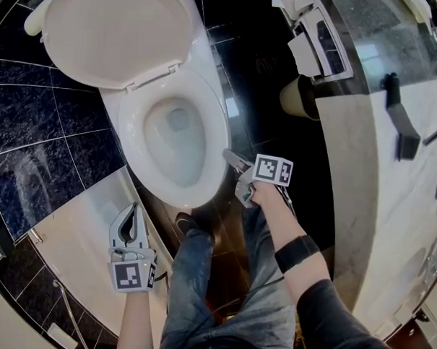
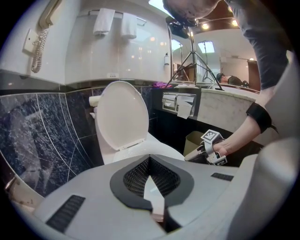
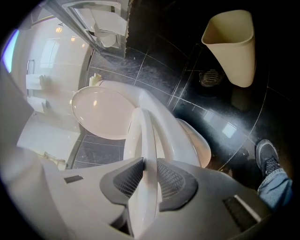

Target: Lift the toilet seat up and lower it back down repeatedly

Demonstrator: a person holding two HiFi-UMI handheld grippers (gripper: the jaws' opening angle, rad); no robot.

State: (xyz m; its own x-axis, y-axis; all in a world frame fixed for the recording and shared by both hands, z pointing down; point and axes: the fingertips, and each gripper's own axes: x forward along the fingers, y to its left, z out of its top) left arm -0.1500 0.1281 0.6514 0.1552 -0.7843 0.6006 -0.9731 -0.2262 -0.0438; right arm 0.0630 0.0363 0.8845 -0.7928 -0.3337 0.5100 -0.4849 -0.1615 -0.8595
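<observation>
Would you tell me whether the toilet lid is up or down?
Up: the lid stands raised behind the bowl, whose inside shows uncovered in the head view.

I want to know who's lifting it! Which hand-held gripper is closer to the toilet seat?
Right. The right hand-held gripper is clamped on the toilet seat, with the rim between its pads. The left hand-held gripper is apart from the seat, at lower left in the head view, holding nothing.

Bright light is washing the white toilet seat [image 3: 143,136], lamps are glinting off the glossy black floor [image 3: 229,129], and fisheye distortion is bending and darkening every edge
</observation>
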